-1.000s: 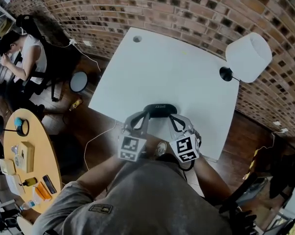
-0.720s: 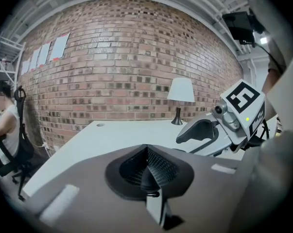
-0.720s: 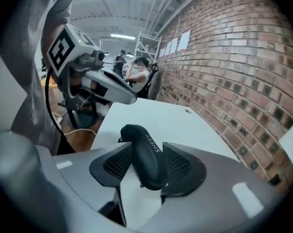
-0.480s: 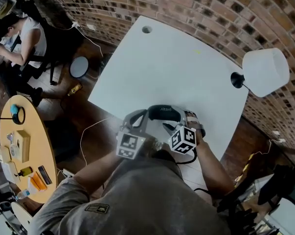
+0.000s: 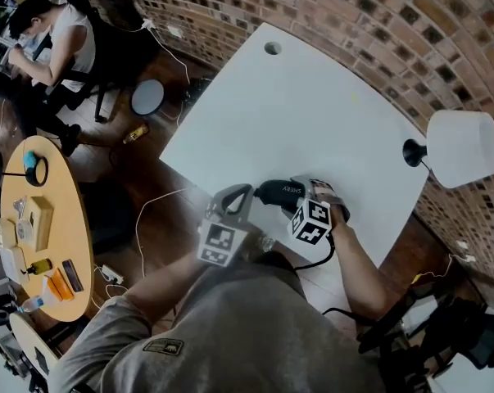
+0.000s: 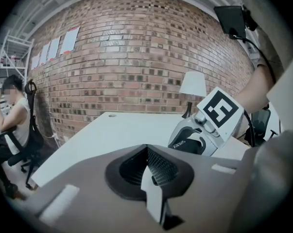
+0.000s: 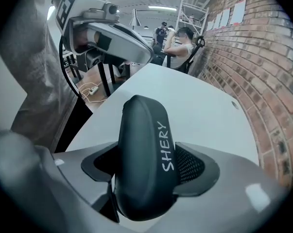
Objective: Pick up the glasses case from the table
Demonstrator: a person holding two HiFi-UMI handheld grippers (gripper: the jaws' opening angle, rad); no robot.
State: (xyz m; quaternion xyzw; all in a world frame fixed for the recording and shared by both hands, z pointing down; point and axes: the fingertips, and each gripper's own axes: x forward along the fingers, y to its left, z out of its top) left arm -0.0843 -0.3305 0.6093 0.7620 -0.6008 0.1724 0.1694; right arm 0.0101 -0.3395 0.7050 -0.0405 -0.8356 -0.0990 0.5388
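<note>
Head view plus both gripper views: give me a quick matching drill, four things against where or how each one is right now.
Things:
1. glasses case
2. left gripper
3. lamp
4. cable hole

Places or states:
A. fingers together, nothing held
B. at the right edge of the table in the head view
C. between the fingers of the right gripper
D. near the table's far corner

Pairs: 1-C, 2-A, 3-B, 4-D.

The right gripper's fingers have just been opening. They straddle the case and have not yet clamped on it.
</note>
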